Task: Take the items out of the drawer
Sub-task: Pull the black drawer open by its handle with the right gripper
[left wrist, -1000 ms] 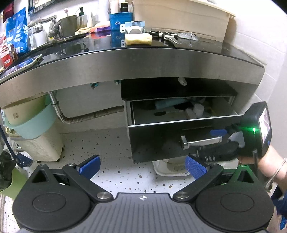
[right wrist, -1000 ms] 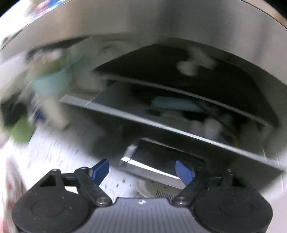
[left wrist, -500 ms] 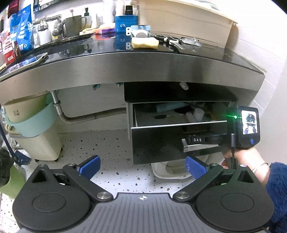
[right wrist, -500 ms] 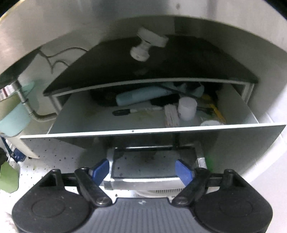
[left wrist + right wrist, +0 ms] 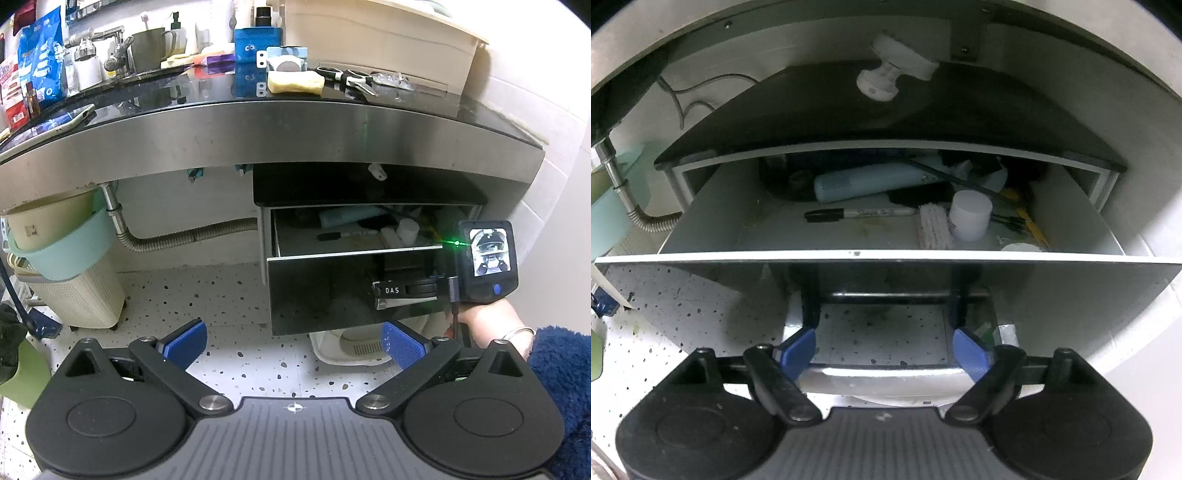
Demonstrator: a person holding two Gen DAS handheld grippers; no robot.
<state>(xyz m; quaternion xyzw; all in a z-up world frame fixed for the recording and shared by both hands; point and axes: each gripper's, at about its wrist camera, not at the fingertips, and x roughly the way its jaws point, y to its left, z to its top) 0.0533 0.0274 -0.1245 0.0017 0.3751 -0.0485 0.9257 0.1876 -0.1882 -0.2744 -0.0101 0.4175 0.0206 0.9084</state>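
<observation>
The drawer [image 5: 701, 280] under the steel counter stands pulled out. Inside it lie a light blue tube [image 5: 871, 181], a black marker [image 5: 857, 213], a white brush [image 5: 934, 230] and a white jar [image 5: 969, 219]. My right gripper [image 5: 884, 349] sits low against the dark drawer front, with its blue fingers either side of the silver handle [image 5: 882, 376]. Its jaws are opening and the pads press on nothing. In the left wrist view a hand holds that right gripper at the handle [image 5: 402, 301]. My left gripper [image 5: 293, 343] hangs back over the floor, open and empty.
The counter [image 5: 295, 125] overhangs the drawer and carries scissors [image 5: 345, 77], a yellow sponge [image 5: 295, 82] and a blue box [image 5: 256, 44]. A white plastic fitting [image 5: 894, 72] hangs under it. Baskets [image 5: 70, 254] and a ribbed hose [image 5: 192, 236] stand left. A white tub [image 5: 351, 349] sits on the floor below.
The right gripper has sunk and rolled level, closing in on the drawer front and handle; its view went from blurred to sharp. Its fingers stand slightly wider apart. The left gripper has stayed put.
</observation>
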